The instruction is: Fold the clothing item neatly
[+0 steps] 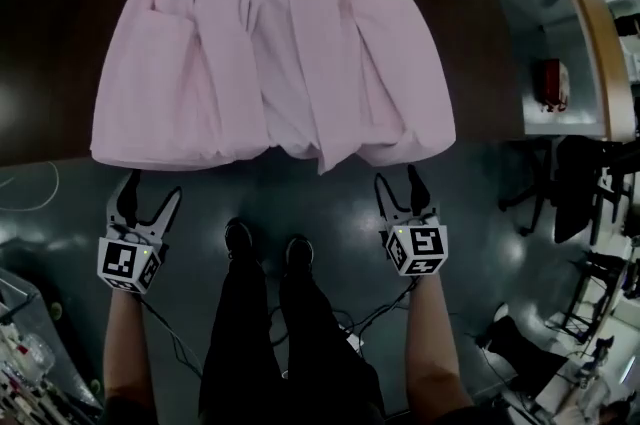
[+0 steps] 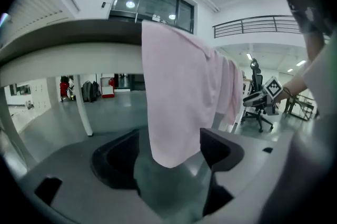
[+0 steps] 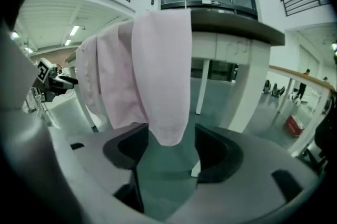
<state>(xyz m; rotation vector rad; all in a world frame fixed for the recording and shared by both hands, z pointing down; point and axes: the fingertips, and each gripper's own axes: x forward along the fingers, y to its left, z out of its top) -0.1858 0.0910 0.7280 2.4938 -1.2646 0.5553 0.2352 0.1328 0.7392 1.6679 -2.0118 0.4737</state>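
A pale pink garment [image 1: 270,43] lies spread on a dark table [image 1: 60,33], its hem draped over the near edge. Both grippers hang below that edge, over the floor. My left gripper [image 1: 147,203] is under the hem's left corner and stands open. In the left gripper view that corner [image 2: 179,96] hangs ahead of the left gripper [image 2: 171,152], free of the pads. My right gripper [image 1: 400,193] is under the hem's right end, also open. In the right gripper view a fold of the hem [image 3: 160,80] dangles in front of the right gripper [image 3: 169,145], untouched.
The person's legs and black shoes [image 1: 265,248] stand between the grippers on the grey floor. Cables [image 1: 360,323] trail behind. A wood-edged desk [image 1: 590,33] and dark chairs [image 1: 575,183] are at the right. White table legs [image 3: 255,91] stand under the tabletop.
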